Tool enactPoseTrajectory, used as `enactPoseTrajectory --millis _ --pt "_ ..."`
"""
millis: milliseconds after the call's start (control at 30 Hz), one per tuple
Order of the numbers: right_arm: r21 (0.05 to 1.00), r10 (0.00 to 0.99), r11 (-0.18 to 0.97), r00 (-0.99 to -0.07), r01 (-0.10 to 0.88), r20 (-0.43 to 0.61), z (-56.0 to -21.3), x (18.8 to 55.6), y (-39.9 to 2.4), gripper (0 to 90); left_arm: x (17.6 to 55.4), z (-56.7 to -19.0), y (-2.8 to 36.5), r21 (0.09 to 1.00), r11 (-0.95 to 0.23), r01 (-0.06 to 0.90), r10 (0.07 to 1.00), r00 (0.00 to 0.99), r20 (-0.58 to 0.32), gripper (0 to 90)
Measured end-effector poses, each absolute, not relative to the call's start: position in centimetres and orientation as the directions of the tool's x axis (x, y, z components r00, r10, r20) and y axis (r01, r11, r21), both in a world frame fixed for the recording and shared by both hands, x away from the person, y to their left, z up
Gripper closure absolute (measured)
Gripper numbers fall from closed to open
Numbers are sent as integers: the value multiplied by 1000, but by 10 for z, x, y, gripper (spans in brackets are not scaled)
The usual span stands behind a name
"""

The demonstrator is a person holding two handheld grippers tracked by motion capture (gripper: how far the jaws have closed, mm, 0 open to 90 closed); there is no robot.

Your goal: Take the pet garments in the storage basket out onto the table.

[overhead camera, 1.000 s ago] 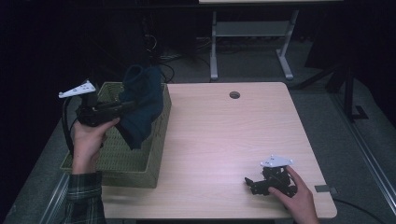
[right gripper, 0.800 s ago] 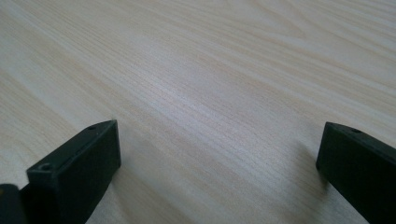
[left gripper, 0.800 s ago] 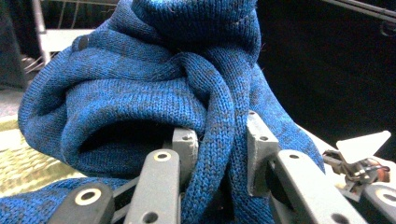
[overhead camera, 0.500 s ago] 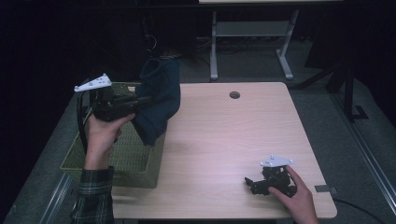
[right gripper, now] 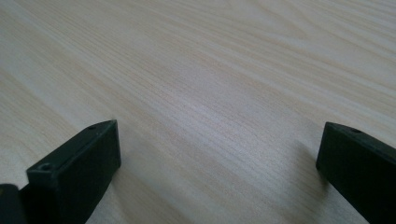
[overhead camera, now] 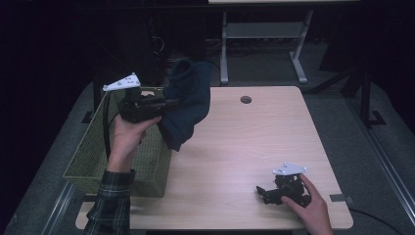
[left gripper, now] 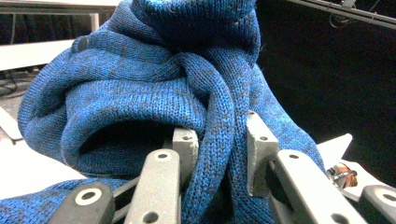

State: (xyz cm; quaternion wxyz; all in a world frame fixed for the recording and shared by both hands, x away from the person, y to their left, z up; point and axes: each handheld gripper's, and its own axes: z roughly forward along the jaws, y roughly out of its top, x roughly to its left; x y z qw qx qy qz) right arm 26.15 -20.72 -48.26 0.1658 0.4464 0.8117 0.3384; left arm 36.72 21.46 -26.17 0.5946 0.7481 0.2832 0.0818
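Sweater lifted from basket, left gripper clamped (right idle)

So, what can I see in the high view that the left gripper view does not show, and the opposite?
High view: the green basket at the table's left edge, the table, and the right gripper resting open near the front right. Left gripper view: the knit texture up close, with a fold of cloth pinched between the jaws. Both: the blue knitted garment held by the left gripper.

Dim room, grey floor, white-legged stand behind.
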Motion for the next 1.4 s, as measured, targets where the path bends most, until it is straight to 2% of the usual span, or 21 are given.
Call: enactPoseTrajectory --millis 567,1400 --pt "699 836 373 -547 611 32 -483 262 -207 0 376 -278 162 924 -187 334 461 860 -218 709" --pt "700 836 374 -548 609 31 -483 262 -207 0 392 -337 73 869 -327 371 408 885 -225 709"
